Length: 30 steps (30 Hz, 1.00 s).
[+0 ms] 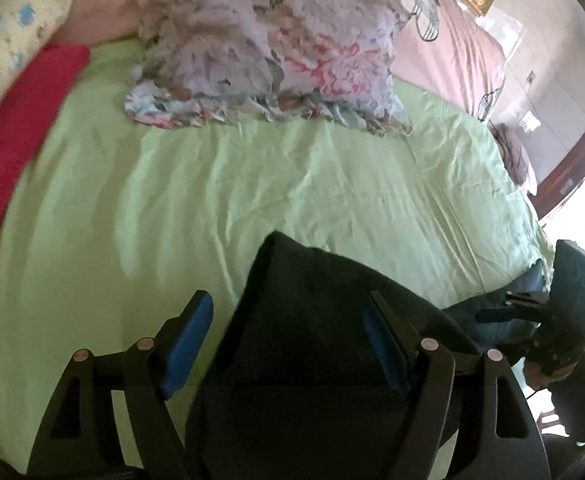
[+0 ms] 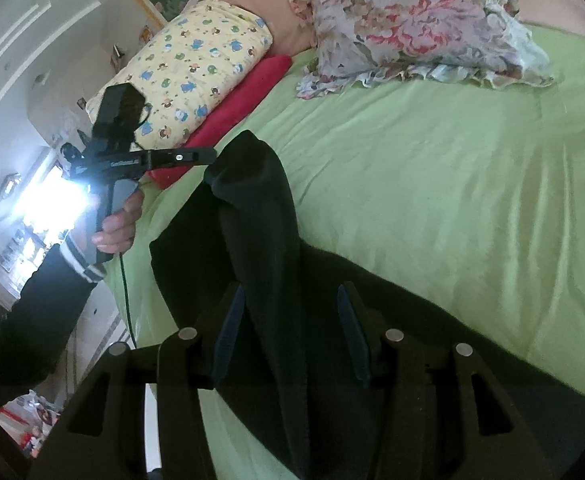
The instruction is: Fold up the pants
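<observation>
1. The dark pants (image 2: 252,248) lie on the green sheet (image 2: 452,200) near the bed's front edge; their long axis runs from the near edge up and away toward the red cloth (image 2: 248,96), ending in a raised, folded tip.
2. The left gripper (image 1: 288,344) stands with its blue pads wide apart, the pants' dark fabric lying between and beneath them.
3. The right gripper (image 2: 288,336) is likewise spread, straddling a ridge of fabric; whether either pad touches cloth, I cannot tell.
4. A floral pillow (image 1: 268,60) rests well apart at the head of the bed.
</observation>
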Available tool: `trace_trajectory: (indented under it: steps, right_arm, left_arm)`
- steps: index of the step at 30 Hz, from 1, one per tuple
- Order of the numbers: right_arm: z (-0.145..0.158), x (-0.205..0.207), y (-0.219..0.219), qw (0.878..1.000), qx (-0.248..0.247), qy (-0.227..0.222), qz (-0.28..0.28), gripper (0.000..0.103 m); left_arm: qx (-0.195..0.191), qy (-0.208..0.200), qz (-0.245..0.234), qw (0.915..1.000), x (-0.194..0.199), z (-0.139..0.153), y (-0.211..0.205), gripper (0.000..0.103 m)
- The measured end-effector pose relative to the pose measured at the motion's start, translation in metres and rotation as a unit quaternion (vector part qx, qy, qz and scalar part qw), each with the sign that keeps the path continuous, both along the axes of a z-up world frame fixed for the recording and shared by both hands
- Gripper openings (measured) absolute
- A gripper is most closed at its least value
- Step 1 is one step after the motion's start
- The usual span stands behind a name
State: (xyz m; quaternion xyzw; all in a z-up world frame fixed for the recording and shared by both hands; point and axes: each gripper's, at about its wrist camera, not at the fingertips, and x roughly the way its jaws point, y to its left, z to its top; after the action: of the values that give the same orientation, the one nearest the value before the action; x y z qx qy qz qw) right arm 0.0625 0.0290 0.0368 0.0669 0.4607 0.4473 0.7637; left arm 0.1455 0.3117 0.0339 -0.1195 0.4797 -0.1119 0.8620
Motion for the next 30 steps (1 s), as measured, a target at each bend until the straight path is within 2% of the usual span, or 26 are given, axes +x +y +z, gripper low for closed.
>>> trace_trajectory:
  steps: [2, 6, 8, 10, 11, 12, 13, 14, 15, 16, 18, 21, 25, 30]
  right_arm:
    - [-0.002, 0.005, 0.007, 1.0, -0.003, 0.003, 0.005, 0.05]
    - [-0.008, 0.013, 0.017, 1.0, 0.002, 0.019, 0.015, 0.05]
    - [-0.012, 0.018, 0.022, 0.999, 0.004, 0.028, 0.017, 0.05]
    - [-0.015, 0.021, 0.027, 0.999, 0.003, 0.034, 0.019, 0.05]
    - [-0.015, 0.023, 0.03, 0.999, 0.0, 0.035, 0.021, 0.05]
    - [-0.016, 0.023, 0.033, 0.999, -0.002, 0.034, 0.021, 0.047]
    - [-0.015, 0.023, 0.034, 0.999, -0.003, 0.031, 0.02, 0.038]
    - [-0.016, 0.023, 0.035, 0.999, -0.006, 0.031, 0.02, 0.033]
    - [-0.017, 0.024, 0.037, 0.999, -0.013, 0.03, 0.017, 0.019]
    - [-0.018, 0.025, 0.038, 0.999, -0.017, 0.029, 0.014, 0.012]
    - [-0.017, 0.026, 0.038, 0.999, -0.008, 0.031, 0.013, 0.006]
    - [-0.008, 0.018, 0.038, 1.0, 0.005, 0.019, 0.018, 0.006]
    - [0.011, -0.004, 0.043, 0.999, 0.005, -0.023, 0.035, 0.005]
    - [0.028, -0.03, 0.05, 0.997, 0.016, -0.052, 0.058, 0.005]
  left_arm:
    - [-0.027, 0.015, -0.007, 0.9995, 0.013, -0.008, 0.005, 0.078]
    - [-0.048, 0.03, -0.009, 0.9984, 0.029, -0.018, 0.006, 0.077]
    - [-0.055, 0.029, -0.01, 0.998, 0.031, -0.021, 0.006, 0.071]
    - [-0.062, 0.026, -0.012, 0.9977, 0.031, -0.022, 0.005, 0.055]
    - [-0.065, 0.026, -0.015, 0.9975, 0.03, -0.022, 0.005, 0.04]
    - [-0.061, 0.024, -0.016, 0.9977, 0.029, -0.021, 0.003, 0.031]
    - [-0.053, 0.02, -0.018, 0.9982, 0.028, -0.02, 0.002, 0.025]
    - [-0.047, 0.017, -0.021, 0.9985, 0.025, -0.018, 0.0, 0.012]
    - [-0.042, 0.014, -0.023, 0.9988, 0.023, -0.016, -0.001, 0.01]
    - [-0.033, 0.006, -0.022, 0.9992, 0.02, -0.012, -0.002, 0.009]
    - [-0.023, -0.01, -0.021, 0.9995, 0.011, -0.003, -0.003, 0.007]
    - [-0.016, -0.035, -0.015, 0.9991, -0.007, 0.013, -0.003, 0.007]
    - [-0.016, -0.067, -0.003, 0.9976, -0.038, 0.033, 0.001, 0.006]
    - [-0.03, -0.096, 0.013, 0.9948, -0.081, 0.045, 0.009, 0.006]
